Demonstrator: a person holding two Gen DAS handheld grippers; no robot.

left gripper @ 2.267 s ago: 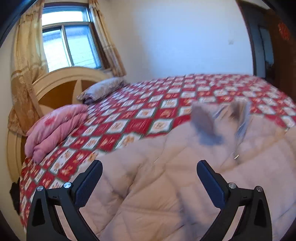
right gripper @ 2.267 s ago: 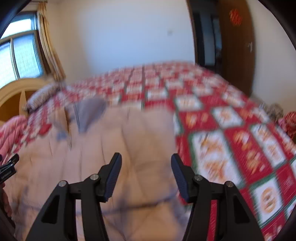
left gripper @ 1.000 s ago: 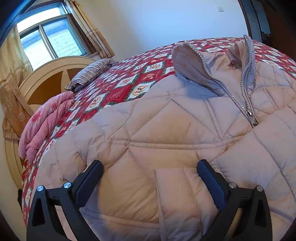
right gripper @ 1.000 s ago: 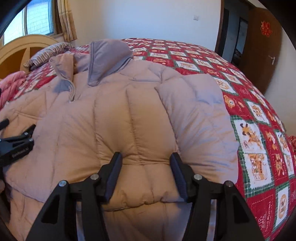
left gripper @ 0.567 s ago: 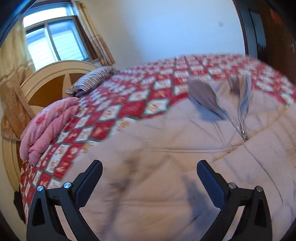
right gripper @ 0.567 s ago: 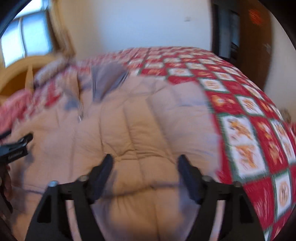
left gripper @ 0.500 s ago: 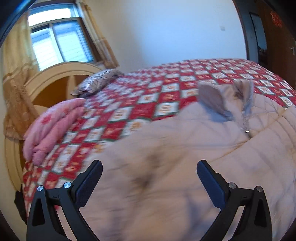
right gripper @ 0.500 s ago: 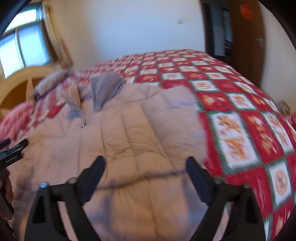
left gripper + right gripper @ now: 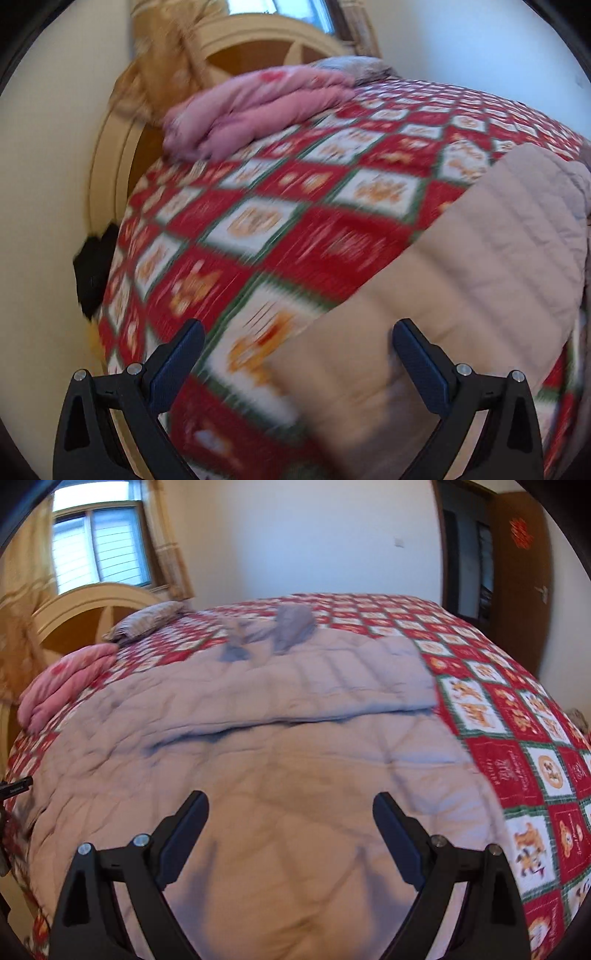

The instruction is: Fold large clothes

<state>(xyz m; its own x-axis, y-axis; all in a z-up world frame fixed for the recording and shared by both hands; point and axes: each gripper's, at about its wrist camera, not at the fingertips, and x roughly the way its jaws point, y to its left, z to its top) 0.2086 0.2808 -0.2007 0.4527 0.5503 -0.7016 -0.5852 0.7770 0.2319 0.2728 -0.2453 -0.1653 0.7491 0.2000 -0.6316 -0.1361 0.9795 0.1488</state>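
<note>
1. Right view only: quilted beige jacket (image 9: 258, 716) spread flat on bed (image 9: 517, 746), grey collar far end.
2. Left view: sleeve edge only.
3. Left claw (image 9: 299, 354), right claw (image 9: 290, 823): apart, empty; right's jaws just widened.

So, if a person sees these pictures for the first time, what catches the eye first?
First, the big beige padded jacket spread flat over the red patterned bedspread, filling the middle of the right wrist view. Next, the folded pink quilt near the headboard, and the open right gripper above the jacket's lower part.
</note>
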